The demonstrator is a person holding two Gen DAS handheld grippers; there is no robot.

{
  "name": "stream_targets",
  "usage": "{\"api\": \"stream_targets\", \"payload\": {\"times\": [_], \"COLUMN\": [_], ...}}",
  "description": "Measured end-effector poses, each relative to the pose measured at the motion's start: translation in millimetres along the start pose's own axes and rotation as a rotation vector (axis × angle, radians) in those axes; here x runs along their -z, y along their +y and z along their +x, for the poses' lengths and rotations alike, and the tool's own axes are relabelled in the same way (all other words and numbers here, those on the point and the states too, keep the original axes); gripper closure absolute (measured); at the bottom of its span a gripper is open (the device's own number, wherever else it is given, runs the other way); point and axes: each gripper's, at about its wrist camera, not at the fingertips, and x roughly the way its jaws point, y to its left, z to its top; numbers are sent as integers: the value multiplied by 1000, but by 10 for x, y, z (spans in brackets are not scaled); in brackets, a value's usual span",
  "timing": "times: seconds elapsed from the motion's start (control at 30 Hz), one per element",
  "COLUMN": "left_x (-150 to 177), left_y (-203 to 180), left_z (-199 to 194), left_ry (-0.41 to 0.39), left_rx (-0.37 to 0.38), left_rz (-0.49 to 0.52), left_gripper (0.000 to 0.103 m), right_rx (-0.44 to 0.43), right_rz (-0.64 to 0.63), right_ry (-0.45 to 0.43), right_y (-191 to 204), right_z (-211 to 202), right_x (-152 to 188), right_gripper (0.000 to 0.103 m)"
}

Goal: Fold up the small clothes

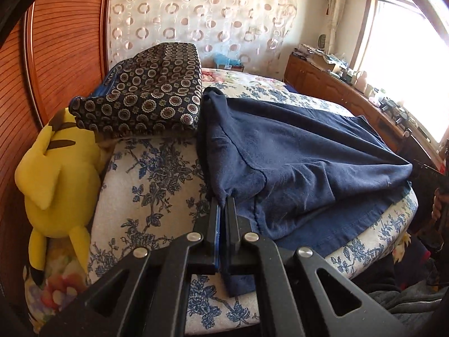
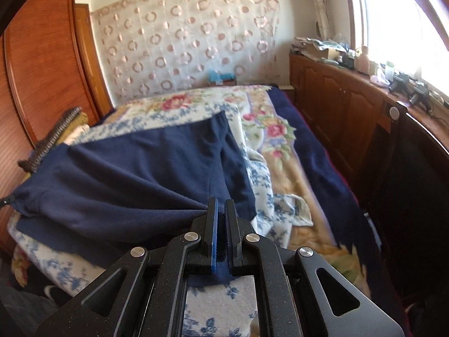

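left gripper (image 1: 224, 198) pinching a bunched corner of navy garment (image 1: 294, 151); right gripper (image 2: 221, 205) clamped on another gathered edge. garment stretched between the 2, draped over blue-floral bedspread (image 1: 157, 174) on bed. patterned dark cushion (image 1: 151, 92) just beside, yellow plush toy (image 1: 56, 174) at left.

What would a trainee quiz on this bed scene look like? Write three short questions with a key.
1. True or false: both claws are shut on the navy garment.
2. Which lies left of the garment in the left wrist view? A) patterned cushion B) a laptop C) a shoe
3. Name the yellow thing beside the bed.

Key:
1. True: left claw and right claw each pinch an edge.
2. A
3. Plush toy.
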Motion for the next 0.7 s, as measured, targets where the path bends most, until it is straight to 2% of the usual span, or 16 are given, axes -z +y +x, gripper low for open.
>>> {"api": "stream_targets", "payload": {"times": [0.1, 0.17, 0.23, 0.27, 0.37, 0.43, 0.6, 0.7], "left_x": [-14, -20, -19, -17, -34, -55, -109, -111], "left_y": [-26, -48, -67, -77, -108, -134, -167, -159], "left_z": [6, -3, -27, -41, -71, -83, -33, 30], "left_ry": [3, 5, -2, -7, -17, -23, -22, -11], "left_rx": [6, 7, 12, 19, 27, 30, 27, 22], "left_rz": [10, 21, 27, 30, 32, 39, 45, 36], "left_gripper": [101, 90, 69, 66, 61, 58, 53, 51], "right_rx": [10, 21, 34, 36, 41, 39, 37, 39], "right_rz": [2, 1, -2, -4, -10, -12, -27, -38], "right_ry": [8, 14, 10, 7, -6, -16, -28, -26], "right_y": [-5, 4, 12, 24, 59, 76, 150, 192], "right_z": [34, 44, 20, 9, -53, -91, -125, -101], "right_x": [39, 38, 40, 39, 37, 34, 16, 17], "right_gripper": [100, 99, 94, 93, 84, 72, 60, 58]}}
